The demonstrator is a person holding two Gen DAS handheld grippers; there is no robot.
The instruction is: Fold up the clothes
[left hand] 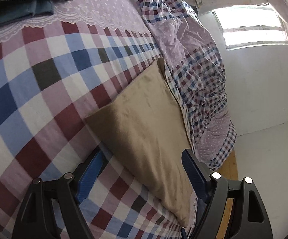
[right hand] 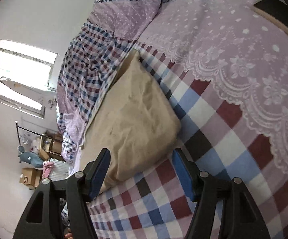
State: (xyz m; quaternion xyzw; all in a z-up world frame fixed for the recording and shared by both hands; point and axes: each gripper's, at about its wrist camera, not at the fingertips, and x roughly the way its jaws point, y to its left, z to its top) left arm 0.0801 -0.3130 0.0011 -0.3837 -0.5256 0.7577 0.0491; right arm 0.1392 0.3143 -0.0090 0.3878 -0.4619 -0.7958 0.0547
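Both hand-held grippers (left hand: 144, 161) (right hand: 142, 159) gape over tan cloth (left hand: 144, 115).

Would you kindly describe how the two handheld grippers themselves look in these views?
The left gripper and the right gripper look alike: black plastic linkage arms with triangular cut-outs, round silver pivot pins, and two fingers faced with blue ribbed pads. No cables, markings or sleeves show.

A home bedroom. A bed (left hand: 44, 75) with a checked sheet and lace-edged lilac cover fills both views, a rumpled quilt (right hand: 88, 59) heaped along its far side. Beyond are plain white walls and a window (right hand: 24, 75), with cardboard boxes (right hand: 29, 176) and clutter stacked in the far left corner.
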